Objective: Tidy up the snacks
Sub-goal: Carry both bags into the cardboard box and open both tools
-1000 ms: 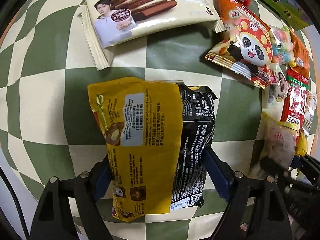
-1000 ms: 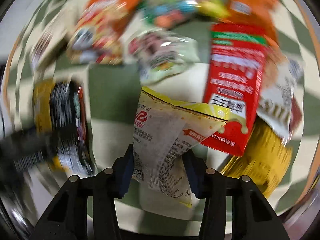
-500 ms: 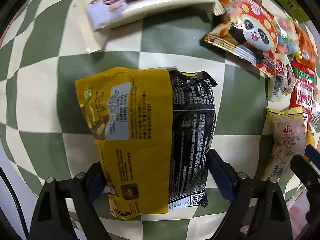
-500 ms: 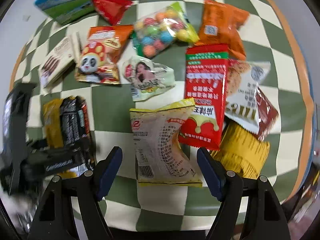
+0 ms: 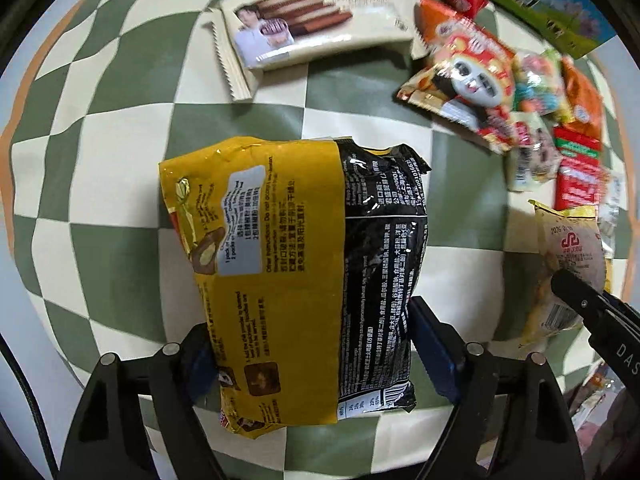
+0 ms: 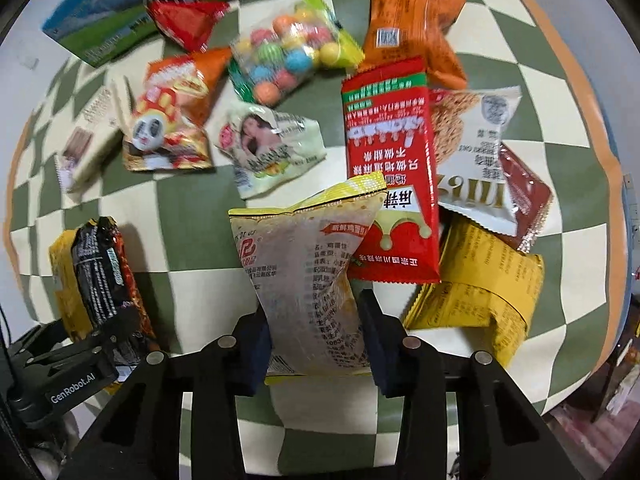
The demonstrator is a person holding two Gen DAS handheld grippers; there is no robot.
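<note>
Green-and-cream checkered cloth (image 5: 120,92) with an orange border covers the table, its squares flat and matte under a scatter of glossy snack wrappers.

Near the middle of the left wrist view, the left gripper (image 5: 310,344) has its blue pads on both sides of a bulky yellow-and-black noodle multipack (image 5: 296,264), crinkled plastic with shiny creases; its jaws are closing on the pack, which has swung slightly since a second ago, while the cloth beneath has slid sideways. Far beyond it lies a flat cream Franzzi cookie pack (image 5: 308,36) with zigzag-cut ends, and to the right a panda-printed bag (image 5: 464,76).

In the right wrist view, the right gripper (image 6: 316,344) is clamped on the lower part of a translucent pale-yellow pouch (image 6: 308,268), pinching it into a waist so the top flares. Half a second ago those jaws stood wide apart with the pouch lying flat between them; now it is squeezed and lifted off the cloth. Just right of it lie a long red sachet (image 6: 390,172) and a folded mustard-yellow pack (image 6: 480,280). Farther off sit a clear bag of coloured round candies (image 6: 290,56), an orange pillow bag (image 6: 412,20) and a green-and-blue carton (image 6: 120,20)
</note>
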